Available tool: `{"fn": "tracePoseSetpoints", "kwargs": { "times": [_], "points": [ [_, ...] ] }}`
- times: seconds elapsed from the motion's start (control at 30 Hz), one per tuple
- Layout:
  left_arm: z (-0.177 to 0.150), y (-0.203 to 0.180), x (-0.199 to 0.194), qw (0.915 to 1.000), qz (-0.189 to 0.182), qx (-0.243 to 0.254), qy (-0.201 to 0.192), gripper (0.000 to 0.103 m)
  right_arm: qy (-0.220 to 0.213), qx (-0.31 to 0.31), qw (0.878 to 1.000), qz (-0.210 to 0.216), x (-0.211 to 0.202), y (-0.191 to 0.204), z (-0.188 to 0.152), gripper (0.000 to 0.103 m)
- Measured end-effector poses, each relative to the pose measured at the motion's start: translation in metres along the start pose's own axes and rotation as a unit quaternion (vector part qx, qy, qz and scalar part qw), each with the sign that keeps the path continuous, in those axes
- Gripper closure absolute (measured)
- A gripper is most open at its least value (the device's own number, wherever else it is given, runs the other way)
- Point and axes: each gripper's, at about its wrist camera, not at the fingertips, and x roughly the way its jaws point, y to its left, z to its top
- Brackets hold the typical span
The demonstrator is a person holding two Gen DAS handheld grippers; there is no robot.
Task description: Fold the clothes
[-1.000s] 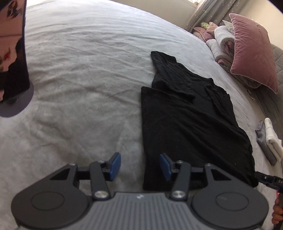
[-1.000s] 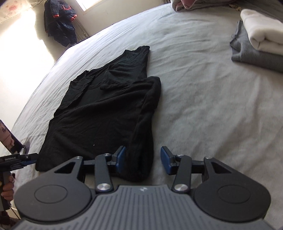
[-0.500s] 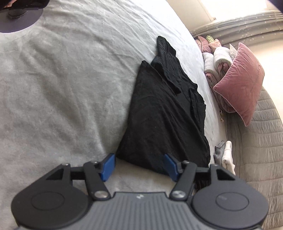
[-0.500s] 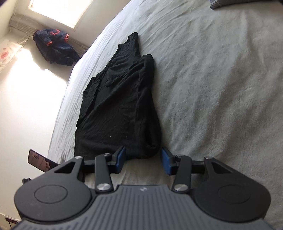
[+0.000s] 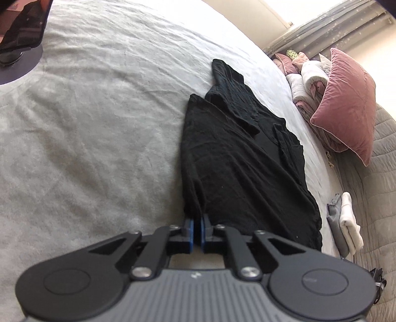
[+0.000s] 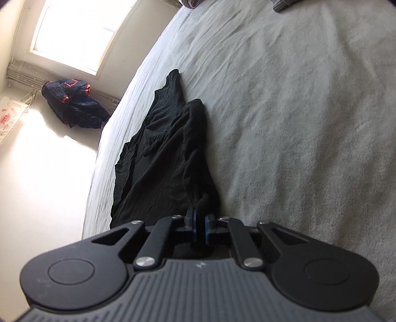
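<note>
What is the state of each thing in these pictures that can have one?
Black garment: partly folded, flat on the bed, near hem gripped at both corners.
Left gripper: shut on the garment's hem.
Right gripper: closing, pads pinching the hem.
Pink cushion: propped upright.
Folded clothes: stacked at the bed's edge.

phone (image 5: 23, 27): cut by top-left edge
folded grey item (image 6: 284, 4): cropped at top
garment's (image 6: 168, 158) near hem: behind gripper body

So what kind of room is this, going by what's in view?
Most likely a bedroom: a wide bed under a grey cover, a pink pillow with rolled bedding at its head, and a black garment spread out for folding.
</note>
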Motion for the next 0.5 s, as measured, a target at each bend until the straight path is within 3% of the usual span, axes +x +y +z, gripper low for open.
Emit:
{"fn": "tracePoseSetpoints", "kwargs": {
  "times": [0.17,0.33,0.43,0.5],
  "points": [
    [0.001,0.008,-0.019,0.9997,-0.007,0.012,0.019,0.099,-0.007,-0.022,1.000,-0.013,-0.024,0.007,0.005,0.096],
    [-0.006,0.009,-0.010,0.9983,0.008,0.048,0.032,0.098,0.004,-0.042,0.998,-0.044,-0.017,-0.002,0.001,0.096],
    [-0.005,0.001,-0.011,0.9964,0.013,0.081,0.025,0.093,0.006,-0.068,0.997,-0.047,-0.012,0.002,-0.001,0.093],
    [-0.003,-0.003,-0.015,0.9949,0.016,0.097,0.019,0.084,0.008,-0.085,0.995,-0.048,-0.013,0.009,0.000,0.088]
  ]
}}
